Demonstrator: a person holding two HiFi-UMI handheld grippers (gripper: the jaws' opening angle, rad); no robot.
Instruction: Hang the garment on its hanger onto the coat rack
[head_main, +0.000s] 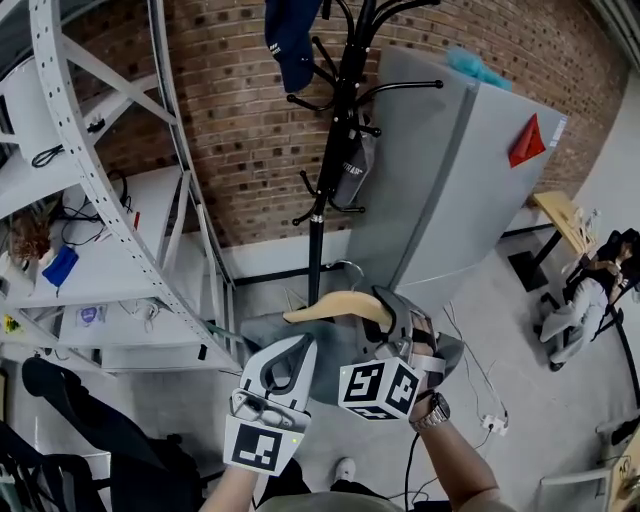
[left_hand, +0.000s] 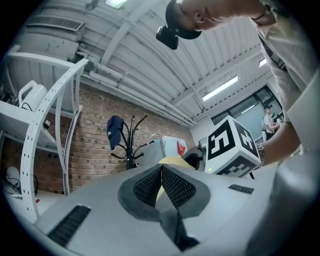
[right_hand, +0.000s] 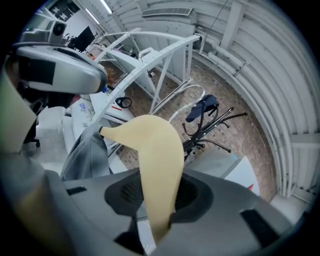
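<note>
A pale wooden hanger (head_main: 335, 305) with a metal hook (head_main: 350, 268) carries a grey garment (head_main: 262, 335), held in the air just in front of the black coat rack (head_main: 318, 200). My right gripper (head_main: 393, 315) is shut on the hanger's right arm. In the right gripper view the wood (right_hand: 157, 165) runs up between the pads, and the garment (right_hand: 87, 155) hangs off its far end. My left gripper (head_main: 295, 348) sits beside it over the garment. Its pads (left_hand: 172, 185) are pressed together, with no cloth seen between them. The rack (left_hand: 131, 145) stands ahead.
A blue cap (head_main: 293, 40) hangs on the rack's upper prongs. A tall grey cabinet (head_main: 450, 180) stands right of the rack, and white metal shelving (head_main: 90, 180) stands to its left. Dark clothing (head_main: 70, 440) is at bottom left. A person (head_main: 590, 290) sits at far right.
</note>
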